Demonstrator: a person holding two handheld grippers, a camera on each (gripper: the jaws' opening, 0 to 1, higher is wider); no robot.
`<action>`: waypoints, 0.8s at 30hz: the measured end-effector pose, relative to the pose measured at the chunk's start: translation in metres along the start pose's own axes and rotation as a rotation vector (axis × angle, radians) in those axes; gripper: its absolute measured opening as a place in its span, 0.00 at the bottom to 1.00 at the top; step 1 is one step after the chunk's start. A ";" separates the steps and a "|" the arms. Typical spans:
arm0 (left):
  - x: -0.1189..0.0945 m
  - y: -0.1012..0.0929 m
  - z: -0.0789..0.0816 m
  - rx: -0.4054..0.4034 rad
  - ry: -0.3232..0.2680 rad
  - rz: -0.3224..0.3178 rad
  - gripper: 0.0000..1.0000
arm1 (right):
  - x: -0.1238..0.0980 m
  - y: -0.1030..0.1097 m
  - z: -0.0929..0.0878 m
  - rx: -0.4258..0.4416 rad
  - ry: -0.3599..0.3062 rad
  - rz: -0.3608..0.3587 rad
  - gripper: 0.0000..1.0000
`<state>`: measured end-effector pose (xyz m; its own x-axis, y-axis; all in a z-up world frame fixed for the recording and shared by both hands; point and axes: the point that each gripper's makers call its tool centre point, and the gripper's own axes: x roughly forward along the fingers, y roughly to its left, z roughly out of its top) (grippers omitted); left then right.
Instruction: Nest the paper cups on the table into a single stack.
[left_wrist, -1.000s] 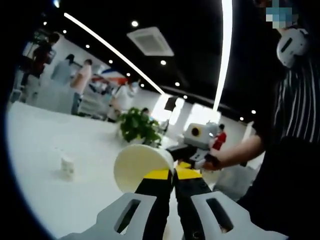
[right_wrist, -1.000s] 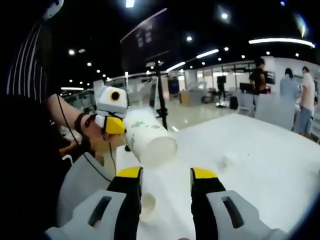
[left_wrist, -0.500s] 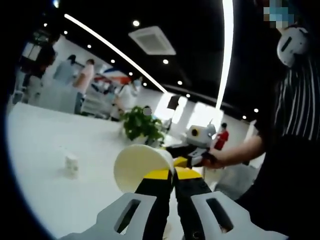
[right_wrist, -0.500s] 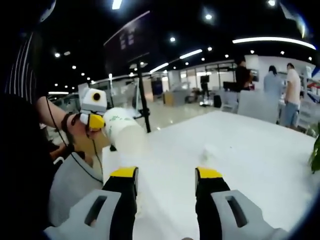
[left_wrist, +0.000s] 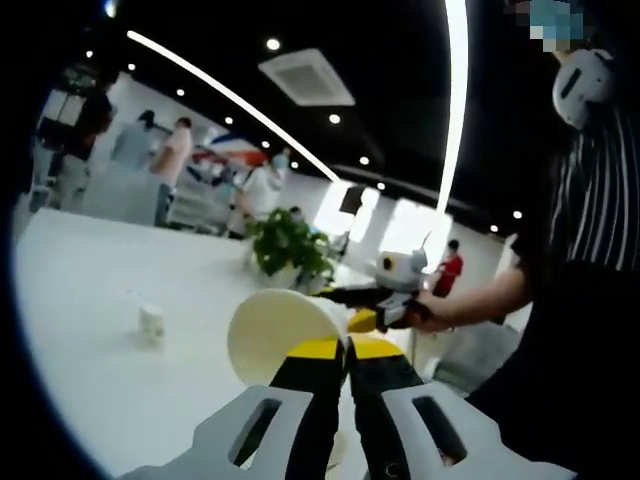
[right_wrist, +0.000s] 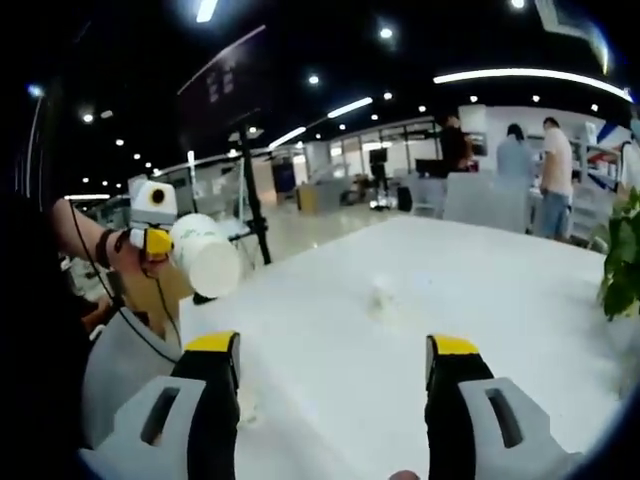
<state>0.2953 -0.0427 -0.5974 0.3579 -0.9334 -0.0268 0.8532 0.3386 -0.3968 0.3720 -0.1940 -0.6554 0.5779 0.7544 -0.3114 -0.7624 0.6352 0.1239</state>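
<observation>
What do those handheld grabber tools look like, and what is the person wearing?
Each gripper has two black fingers with yellow tips on pale grey slotted mounts: the left gripper and the right gripper match. Seen from across, the left gripper carries a white box and a thin dark cable hanging down. The person's shirt is dark with thin pale stripes, and a dark band circles the wrist.
</observation>
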 end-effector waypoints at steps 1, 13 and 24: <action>0.000 0.000 0.000 0.000 0.001 0.000 0.00 | -0.002 -0.004 -0.001 -0.003 0.000 -0.016 0.82; -0.005 -0.004 -0.005 0.014 0.039 0.013 0.00 | -0.010 -0.021 -0.017 0.024 0.012 -0.076 1.00; -0.005 -0.012 -0.016 0.054 0.134 -0.006 0.00 | -0.012 -0.021 -0.023 0.051 0.014 -0.080 1.00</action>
<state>0.2775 -0.0437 -0.6073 0.3024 -0.9416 -0.1480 0.8753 0.3358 -0.3479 0.3743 -0.2199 -0.6763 0.6318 0.6990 -0.3350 -0.6980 0.7010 0.1461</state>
